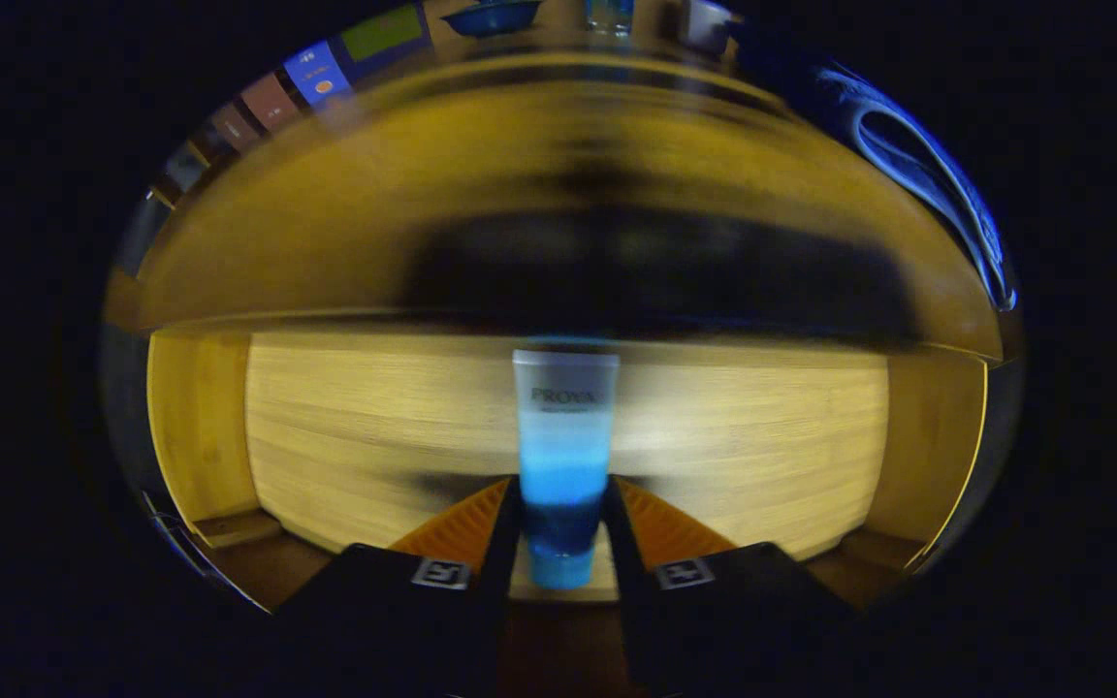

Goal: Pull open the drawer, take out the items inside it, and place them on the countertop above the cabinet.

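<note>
Gripper with its fingers closed against both sides of the tube, holding it by the darker lower part; the pale flat end points away beyond the fingertips. The tube sits above the wooden floor of the open drawer, with the drawer front or cabinet edge just beyond it, though motion blur leaves that uncertain. Step in hand, by judgement: taking an item out. The next move calls for lifting the tube past that edge to the countertop beyond it, grip kept firm.
</note>
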